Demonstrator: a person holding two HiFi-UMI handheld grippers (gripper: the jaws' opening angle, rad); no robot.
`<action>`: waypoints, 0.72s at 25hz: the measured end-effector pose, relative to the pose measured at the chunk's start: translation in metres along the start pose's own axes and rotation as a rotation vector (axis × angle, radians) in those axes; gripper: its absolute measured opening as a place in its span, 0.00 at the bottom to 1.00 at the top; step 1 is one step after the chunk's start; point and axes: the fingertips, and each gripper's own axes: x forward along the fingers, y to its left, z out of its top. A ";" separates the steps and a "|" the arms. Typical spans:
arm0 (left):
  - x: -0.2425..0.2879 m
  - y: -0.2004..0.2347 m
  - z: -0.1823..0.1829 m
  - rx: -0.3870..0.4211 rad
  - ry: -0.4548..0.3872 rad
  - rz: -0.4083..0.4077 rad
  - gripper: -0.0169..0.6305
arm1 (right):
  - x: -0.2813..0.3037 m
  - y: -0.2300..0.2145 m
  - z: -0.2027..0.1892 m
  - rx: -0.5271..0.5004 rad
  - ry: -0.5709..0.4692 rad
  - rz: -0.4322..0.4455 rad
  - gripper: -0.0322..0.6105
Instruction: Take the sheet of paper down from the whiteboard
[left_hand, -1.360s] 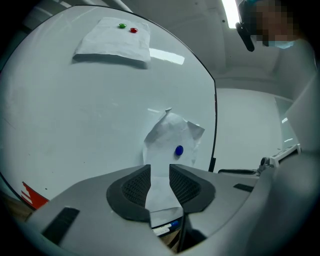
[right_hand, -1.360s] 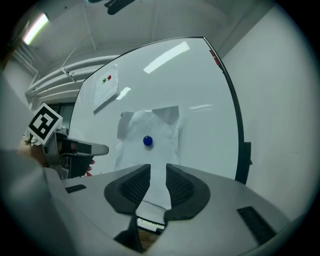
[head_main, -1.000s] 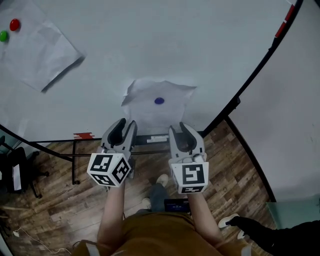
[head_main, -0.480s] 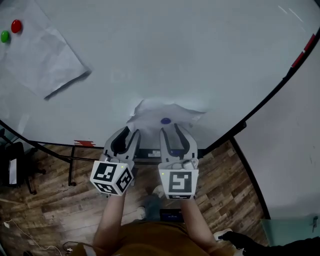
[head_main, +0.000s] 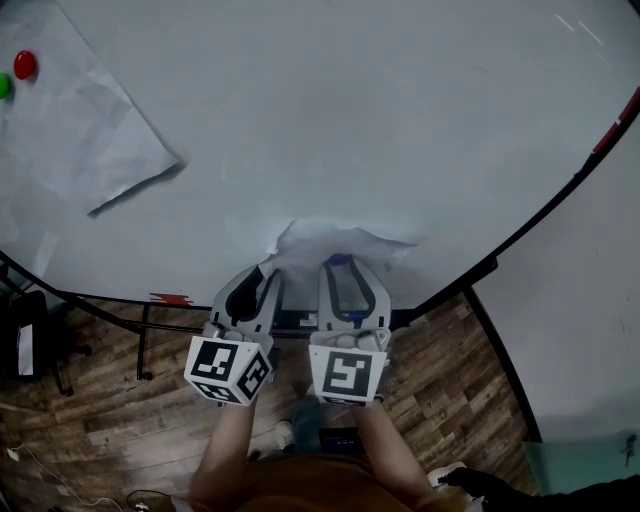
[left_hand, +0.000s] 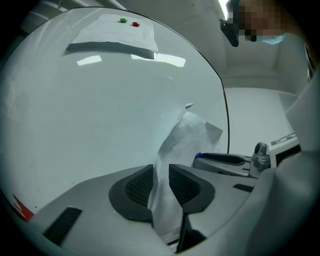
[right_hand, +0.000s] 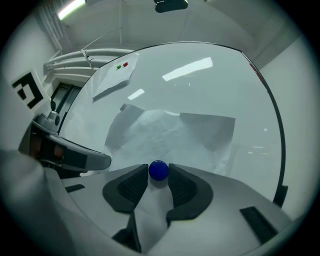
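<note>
Closing round paper (left_hand: 194, 131) — left gripper (left_hand: 160, 169)

Second sheet (head_main: 85, 130) upper left, creased, shadow under lower edge — red magnet (head_main: 25, 65) and green magnet (head_main: 4, 86) side by side near its top corner. Wood floor (head_main: 110, 420) below; dark chair (head_main: 28, 345) at left edge, thin cable (head_main: 60, 478) nearby. Pale wall (head_main: 590, 330) at right. Ceiling light (right_hand: 70, 8) — lit strip.
</note>
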 end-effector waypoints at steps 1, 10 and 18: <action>0.001 0.000 0.001 0.000 -0.003 -0.002 0.21 | 0.000 -0.001 0.000 -0.012 -0.003 -0.005 0.26; 0.004 0.000 0.004 -0.020 -0.014 -0.006 0.07 | 0.001 0.001 0.000 -0.057 0.005 -0.016 0.26; 0.005 0.004 0.006 -0.129 -0.021 -0.026 0.06 | 0.000 0.000 -0.001 -0.006 0.010 -0.007 0.26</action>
